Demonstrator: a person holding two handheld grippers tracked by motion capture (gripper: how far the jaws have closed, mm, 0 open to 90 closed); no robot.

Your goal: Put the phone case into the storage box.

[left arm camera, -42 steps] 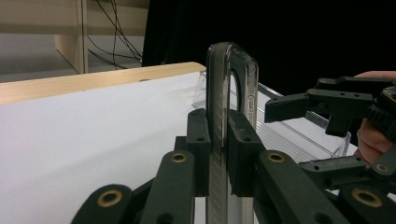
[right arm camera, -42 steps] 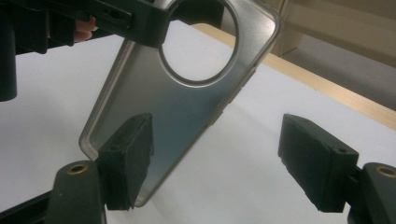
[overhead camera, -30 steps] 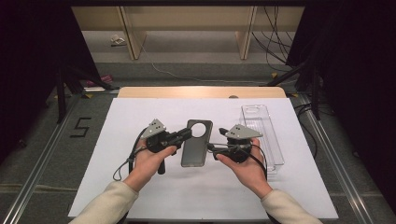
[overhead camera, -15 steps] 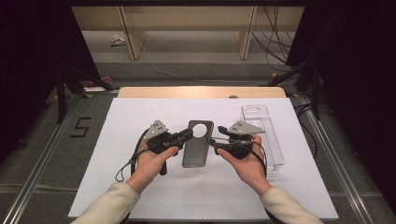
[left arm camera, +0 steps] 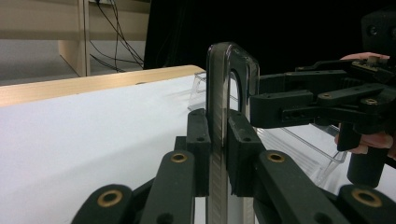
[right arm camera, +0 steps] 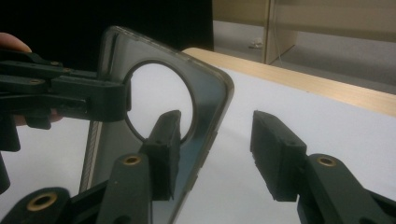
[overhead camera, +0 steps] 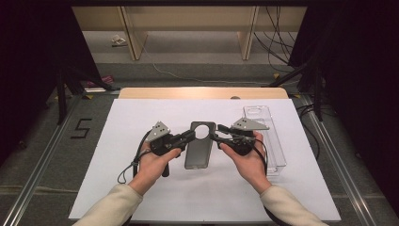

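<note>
Moved: right tongs (overhead camera: pixel 217 136), jaws closing, nearer the case (overhead camera: pixel 199 146) than before.
Left tongs (overhead camera: pixel 190 135): pinching case edge, steadying it mid-frame.
Right tongs: half-spread astride opposite edge, untouching.

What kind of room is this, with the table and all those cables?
Probably a lab recording station: a white-covered table ringed by black curtains, loose cables on the floor, and hand-held grippers, the left gripper holding a dark phone case.
</note>
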